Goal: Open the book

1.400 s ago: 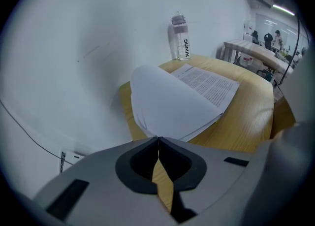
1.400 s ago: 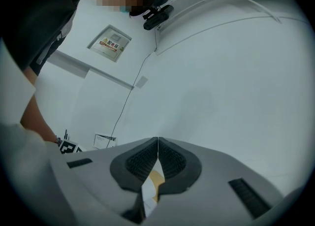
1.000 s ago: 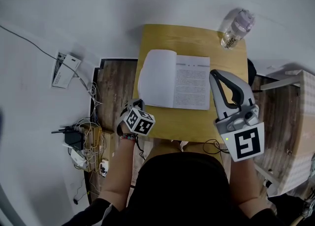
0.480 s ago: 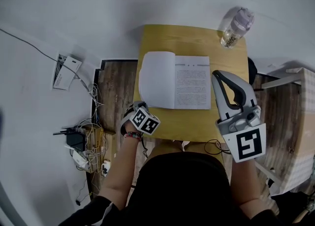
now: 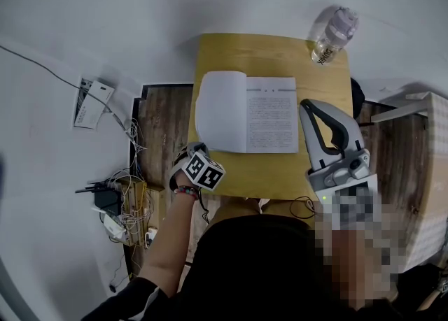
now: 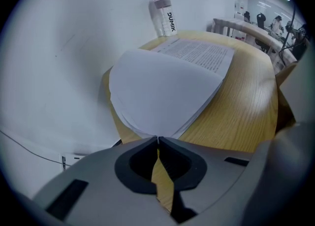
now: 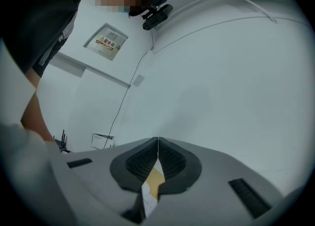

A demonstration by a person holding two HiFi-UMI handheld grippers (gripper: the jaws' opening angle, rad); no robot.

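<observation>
The book (image 5: 246, 112) lies open on the yellow table (image 5: 280, 54). Its left page is blank and bulges upward, and its right page is printed. In the left gripper view the open book (image 6: 167, 80) fills the middle, just beyond the fingertips. My left gripper (image 5: 192, 153) is shut and empty. It points steeply down at the table's near left corner, just short of the book's corner. My right gripper (image 5: 303, 107) is also shut and empty. It is held level to the right of the book, above the table's right side, and its own view (image 7: 157, 140) shows mostly white wall.
A clear water bottle (image 5: 333, 36) stands at the table's far right corner, also seen as the bottle (image 6: 162, 11). On the floor to the left are tangled cables (image 5: 122, 204) and a white box (image 5: 92, 101). Pale wooden furniture (image 5: 427, 166) stands at the right.
My left gripper has sunk a little and rolled slightly beside the table's near left corner. The right gripper and the book have stayed put.
</observation>
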